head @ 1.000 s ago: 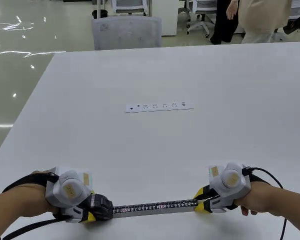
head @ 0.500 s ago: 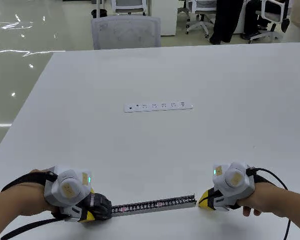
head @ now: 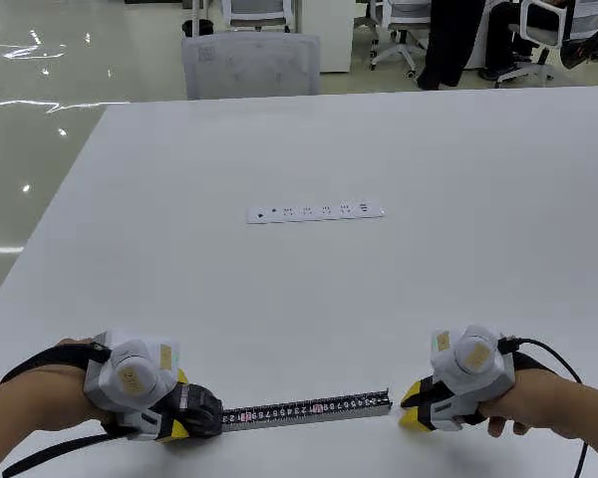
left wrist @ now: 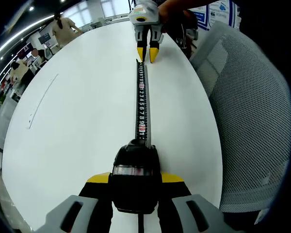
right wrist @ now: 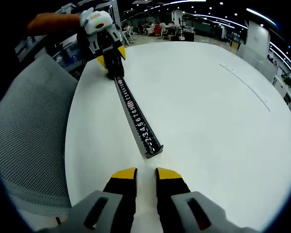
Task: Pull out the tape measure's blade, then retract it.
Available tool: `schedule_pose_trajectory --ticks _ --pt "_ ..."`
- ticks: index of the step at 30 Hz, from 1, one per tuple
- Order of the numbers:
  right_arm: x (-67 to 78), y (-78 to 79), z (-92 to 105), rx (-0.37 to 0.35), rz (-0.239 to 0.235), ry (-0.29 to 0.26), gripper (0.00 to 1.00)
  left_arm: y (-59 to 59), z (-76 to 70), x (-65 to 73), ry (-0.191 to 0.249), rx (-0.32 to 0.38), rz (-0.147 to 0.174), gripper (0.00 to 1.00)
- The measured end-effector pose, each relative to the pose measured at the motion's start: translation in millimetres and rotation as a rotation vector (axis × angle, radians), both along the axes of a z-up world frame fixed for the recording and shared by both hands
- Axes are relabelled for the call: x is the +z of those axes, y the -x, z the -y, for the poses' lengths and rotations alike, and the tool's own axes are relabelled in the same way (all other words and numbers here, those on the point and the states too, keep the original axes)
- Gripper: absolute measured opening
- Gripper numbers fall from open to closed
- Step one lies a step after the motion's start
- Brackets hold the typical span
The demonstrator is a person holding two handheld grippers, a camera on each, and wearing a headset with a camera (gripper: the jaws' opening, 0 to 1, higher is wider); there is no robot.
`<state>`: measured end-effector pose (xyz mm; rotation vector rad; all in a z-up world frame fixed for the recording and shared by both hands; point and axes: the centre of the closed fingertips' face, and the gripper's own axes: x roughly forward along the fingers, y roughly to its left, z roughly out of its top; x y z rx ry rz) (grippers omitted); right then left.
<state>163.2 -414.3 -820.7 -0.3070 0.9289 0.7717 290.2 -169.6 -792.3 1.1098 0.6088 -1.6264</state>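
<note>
Head view: left gripper (head: 186, 416) clamps the tape measure (head: 205, 409); right gripper (head: 411, 406), slightly parted, is empty, so the unheld blade (head: 309, 408) may whip back.

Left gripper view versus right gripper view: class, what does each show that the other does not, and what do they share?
Left gripper view: the tape measure's black case up close, clamped in the left gripper, with the right gripper facing it from the far end. Right gripper view: the hooked tip of the blade lying free on the white table, just ahead of the right gripper's slightly parted, empty jaws. Both: the extended blade flat on the table, and a grey mesh chair.
</note>
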Motion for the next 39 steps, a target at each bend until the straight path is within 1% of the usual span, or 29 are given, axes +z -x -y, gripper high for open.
schedule_pose_trajectory --ticks 4,6,7,8,9,10,12,13,14,15,16,17,18,20,23,24,25,26,27,28,29,30,31,33,35,36,37,38,39 --pt "4.5 1.3 0.3 -0.03 0.004 -0.014 0.18 -1.3 1.2 -0.3 0.001 0.021 0.006 0.33" --pt "7.2 1.0 1.8 -0.063 0.009 -0.027 0.2 -4.7 0.3 -0.3 0.018 0.084 -0.007 0.34" --pt "8.1 1.4 2.5 -0.077 0.006 -0.033 0.22 -7.7 0.9 -0.4 0.041 0.089 0.006 0.37" --pt "8.8 2.8 4.7 -0.095 0.002 -0.032 0.23 -12.8 -0.2 -0.6 0.069 0.119 0.024 0.41" --pt "9.4 3.4 6.2 -0.1 0.01 -0.024 0.26 -15.5 -3.2 -1.9 0.073 0.161 0.018 0.44" --pt "10.5 3.8 7.3 -0.102 0.024 -0.017 0.29 -16.7 -5.5 -2.5 0.079 0.198 0.007 0.49" --pt "13.7 7.3 8.0 -0.112 0.039 -0.023 0.35 -15.0 -9.8 -1.3 0.12 0.249 -0.032 0.53" --pt "17.4 9.9 7.2 -0.122 0.043 -0.031 0.36 -13.7 -13.6 -0.8 0.138 0.301 -0.066 0.56" --pt "19.3 11.3 7.2 -0.13 0.051 -0.033 0.39 -14.8 -14.7 0.7 0.161 0.327 -0.071 0.61" --pt "20.3 13.2 8.1 -0.139 0.061 -0.035 0.41 -20.1 -15.3 3.6 0.211 0.36 -0.056 0.69" --pt "21.4 13.8 9.0 -0.15 0.074 -0.035 0.44 -18.7 -17.5 4.5 0.225 0.389 -0.072 0.79" --pt "22.3 14.6 9.9 -0.161 0.084 -0.037 0.49 -16.2 -21.9 4.1 0.222 0.423 -0.104 0.83" --pt "23.2 17.2 10.6 -0.176 0.087 -0.044 0.52 -15.4 -27.5 3.0 0.223 0.464 -0.128 0.84" --pt "24.2 20.5 12.3 -0.196 0.097 -0.05 0.58 -14.6 -34.0 3.9 0.241 0.495 -0.137 0.88" --pt "27.5 27.0 15.2 -0.24 0.12 -0.06 0.67 -12.5 -43.6 8.4 0.297 0.562 -0.154 0.99" --pt "28.8 28.4 16.5 -0.258 0.128 -0.063 0.7 -10.6 -47.1 10.4 0.304 0.591 -0.171 1.0" --pt "31.1 30.5 16.6 -0.288 0.135 -0.085 0.73 -8.3 -48.4 14.5 0.336 0.622 -0.206 1.0" --pt "32.3 32.7 17.7 -0.302 0.141 -0.087 0.77 -8.0 -50.2 17.5 0.355 0.645 -0.221 1.0" --pt "32.8 34.5 19.2 -0.311 0.15 -0.083 0.81 -7.9 -52.7 19.4 0.368 0.666 -0.23 1.0" --pt "32.4 36.4 27.0 -0.355 0.168 -0.048 0.86 -6.8 -56.9 19.8 0.374 0.691 -0.244 1.0" --pt "32.6 37.6 30.4 -0.371 0.183 -0.029 0.93 -6.0 -59.5 21.0 0.382 0.702 -0.248 1.0" --pt "33.4 39.9 31.2 -0.386 0.19 -0.031 0.97 -5.5 -62.2 21.9 0.39 0.707 -0.243 1.0" --pt "35.4 42.9 30.3 -0.401 0.199 -0.051 1.0 -3.2 -65.0 23.8 0.406 0.71 -0.243 1.0" --pt "38.0 48.0 36.3 -0.431 0.222 -0.04 1.0 3.2 -68.5 25.7 0.419 0.716 -0.237 1.0" --pt "43.1 51.3 36.7 -0.46 0.236 -0.078 1.0 4.6 -72.7 26.1 0.422 0.727 -0.204 1.0" --pt "44.6 55.0 38.7 -0.466 0.24 -0.08 1.0 2.6 -75.4 27.3 0.437 0.743 -0.202 1.0" --pt "45.3 58.0 40.5 -0.464 0.248 -0.067 1.0 2.9 -77.0 28.0 0.445 0.766 -0.213 1.0" --pt "46.3 62.3 42.6 -0.46 0.256 -0.052 1.0 3.9 -77.3 31.4 0.469 0.779 -0.216 1.0" --pt "47.1 65.4 42.7 -0.463 0.255 -0.058 1.0 2.9 -77.4 35.2 0.495 0.781 -0.197 1.0"
